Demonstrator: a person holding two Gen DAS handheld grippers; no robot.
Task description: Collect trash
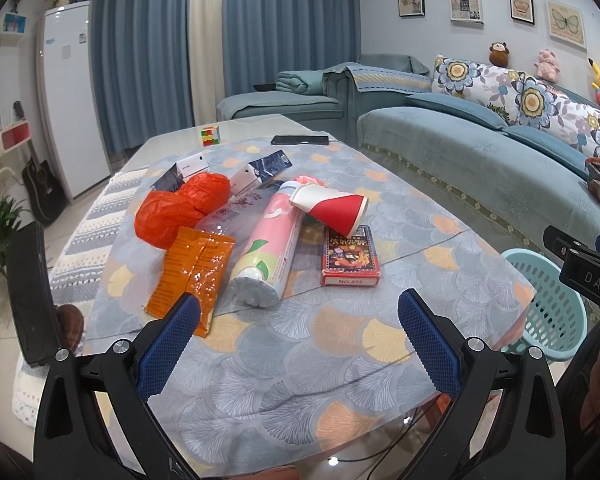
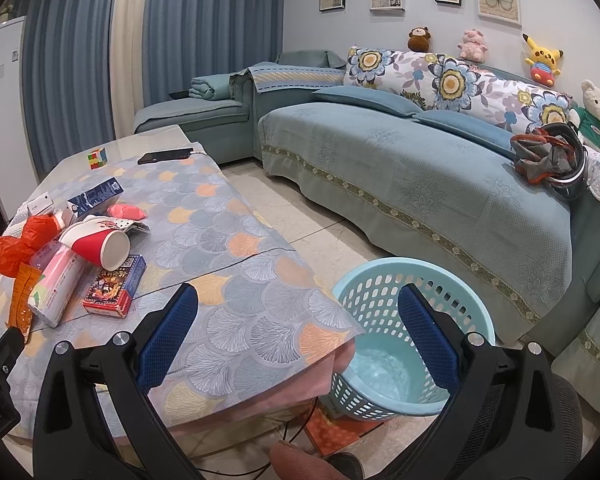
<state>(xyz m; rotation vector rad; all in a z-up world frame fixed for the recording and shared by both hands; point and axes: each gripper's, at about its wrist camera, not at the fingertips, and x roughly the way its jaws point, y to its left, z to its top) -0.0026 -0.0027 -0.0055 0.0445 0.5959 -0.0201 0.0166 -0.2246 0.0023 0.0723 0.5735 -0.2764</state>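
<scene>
On table: card box [image 1: 350, 258] "NO.975" | cup [image 1: 332, 209] apparently blank | both claws wide, empty

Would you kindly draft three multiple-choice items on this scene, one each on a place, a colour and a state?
1. Where does the light blue basket stand?
A. On the sofa
B. On the floor beside the table
C. On the table

2. What colour is the crumpled plastic bag on the table?
A. Orange-red
B. Green
C. Black

3. How does the red and white paper cup sit?
A. Upright
B. On its side
C. Held in a tool

Answers:
1 B: the right wrist view shows it on the tiles by the table's corner.
2 A: it lies orange-red behind the orange packet.
3 B: its open mouth faces sideways over the card box; the left tool and right tool are both open and empty.
</scene>
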